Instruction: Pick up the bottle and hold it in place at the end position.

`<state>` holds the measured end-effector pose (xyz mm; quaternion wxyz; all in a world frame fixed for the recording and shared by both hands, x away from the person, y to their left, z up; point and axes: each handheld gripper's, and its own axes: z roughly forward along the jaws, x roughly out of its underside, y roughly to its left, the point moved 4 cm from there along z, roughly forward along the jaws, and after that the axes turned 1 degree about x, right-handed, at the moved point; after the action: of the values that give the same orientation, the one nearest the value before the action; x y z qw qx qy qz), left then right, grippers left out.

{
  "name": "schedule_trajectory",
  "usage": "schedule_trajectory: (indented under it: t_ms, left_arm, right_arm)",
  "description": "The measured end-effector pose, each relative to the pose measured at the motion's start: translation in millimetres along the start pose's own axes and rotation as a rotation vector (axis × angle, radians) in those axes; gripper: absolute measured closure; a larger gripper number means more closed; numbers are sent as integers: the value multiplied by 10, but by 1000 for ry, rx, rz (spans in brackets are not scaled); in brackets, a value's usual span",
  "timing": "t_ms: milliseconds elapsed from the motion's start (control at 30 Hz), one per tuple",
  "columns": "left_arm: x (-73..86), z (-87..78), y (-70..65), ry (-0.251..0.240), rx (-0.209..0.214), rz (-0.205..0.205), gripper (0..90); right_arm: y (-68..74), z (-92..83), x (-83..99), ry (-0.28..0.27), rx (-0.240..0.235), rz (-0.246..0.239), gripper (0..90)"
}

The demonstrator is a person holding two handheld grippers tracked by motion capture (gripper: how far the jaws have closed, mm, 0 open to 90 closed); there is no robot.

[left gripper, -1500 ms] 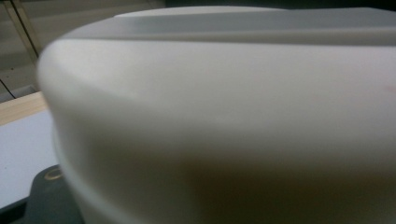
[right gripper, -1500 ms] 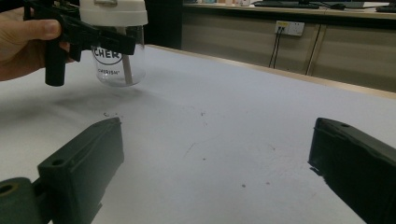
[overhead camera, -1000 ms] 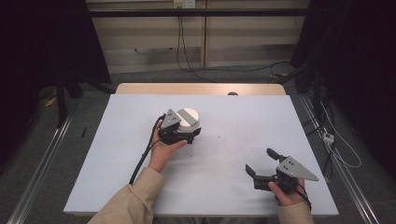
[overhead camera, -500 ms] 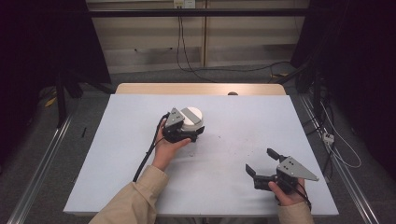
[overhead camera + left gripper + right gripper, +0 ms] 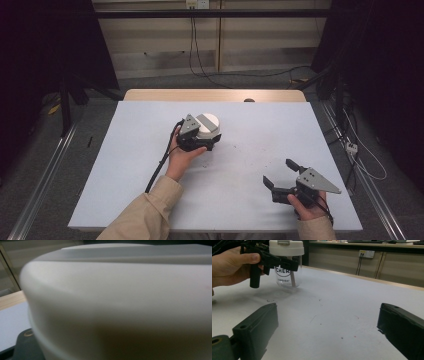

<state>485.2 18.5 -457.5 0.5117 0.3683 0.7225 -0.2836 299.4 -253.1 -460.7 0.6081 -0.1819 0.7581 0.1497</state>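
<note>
Jar (image 5: 287, 267) seemingly clamped at white lid (image 5: 207, 121) by left tongs (image 5: 200, 140) — right tongs (image 5: 278, 173) agape, empty

Jar lid (image 5: 120, 302) blurred, edge-cropped

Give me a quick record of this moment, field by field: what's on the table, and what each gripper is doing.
Surface: white table top
Object: clear jar with a white lid, upright
Left gripper: at the jar, jaws around its upper part; contact cannot be told
Right gripper: open, empty, near the table's front right, apart from the jar
Left gripper view: close-up of the lid
</note>
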Motion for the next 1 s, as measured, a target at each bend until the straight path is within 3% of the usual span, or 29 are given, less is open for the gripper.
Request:
schedule_trajectory:
  t_ms: [267, 1000]
  left_arm:
    - [20, 29, -5, 5, -5, -7, 185]
    - [63, 170, -97, 31, 14, 22, 185]
  right_arm:
    - [2, 4, 2, 2, 0, 0, 25]
    - [-4, 6, 10, 5, -2, 4, 26]
